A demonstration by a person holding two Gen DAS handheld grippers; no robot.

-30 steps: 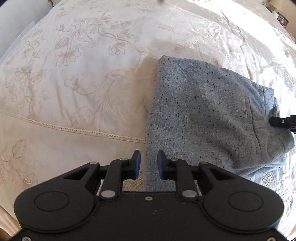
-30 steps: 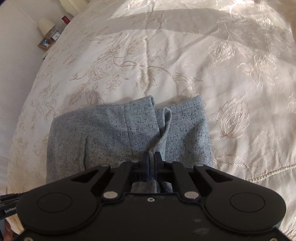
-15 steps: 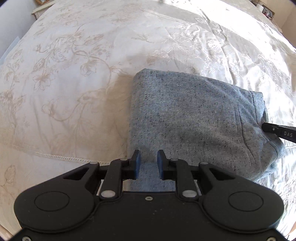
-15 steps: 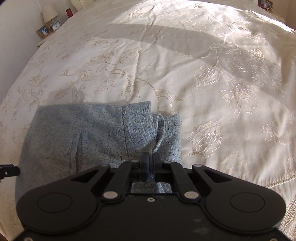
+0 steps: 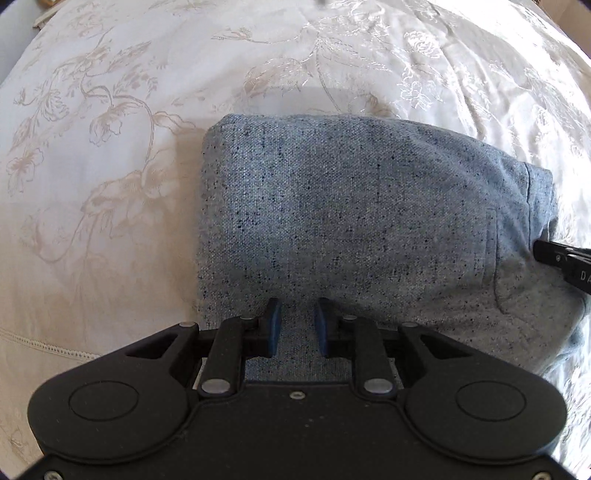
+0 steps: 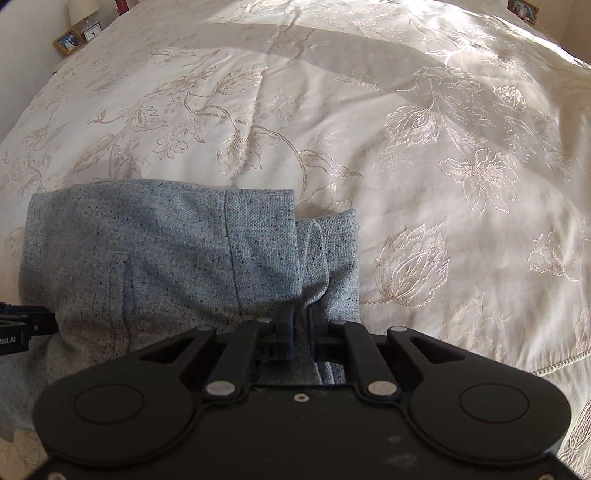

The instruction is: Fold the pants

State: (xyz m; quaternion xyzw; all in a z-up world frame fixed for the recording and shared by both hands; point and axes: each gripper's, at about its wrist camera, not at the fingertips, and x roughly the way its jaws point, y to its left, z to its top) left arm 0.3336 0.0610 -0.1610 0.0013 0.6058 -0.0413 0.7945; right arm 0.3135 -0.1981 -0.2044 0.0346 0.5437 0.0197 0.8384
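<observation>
The pants (image 5: pixel 351 229) are folded into a chunky blue-grey bundle lying on the floral bedspread (image 5: pixel 110 110), with my left gripper (image 5: pixel 297 326) hovering over the near edge at 6 o'clock, jaws parted a bit with cloth under the gap but not pinched. My right gripper (image 6: pixel 300 325) has just been easing its jaws apart, though a fold of the hem end is still caught between the pads. Only the right view shows the lamp (image 6: pixel 82 10), clock (image 6: pixel 91 32) and photo frame (image 6: pixel 68 41) up at 11 o'clock.
</observation>
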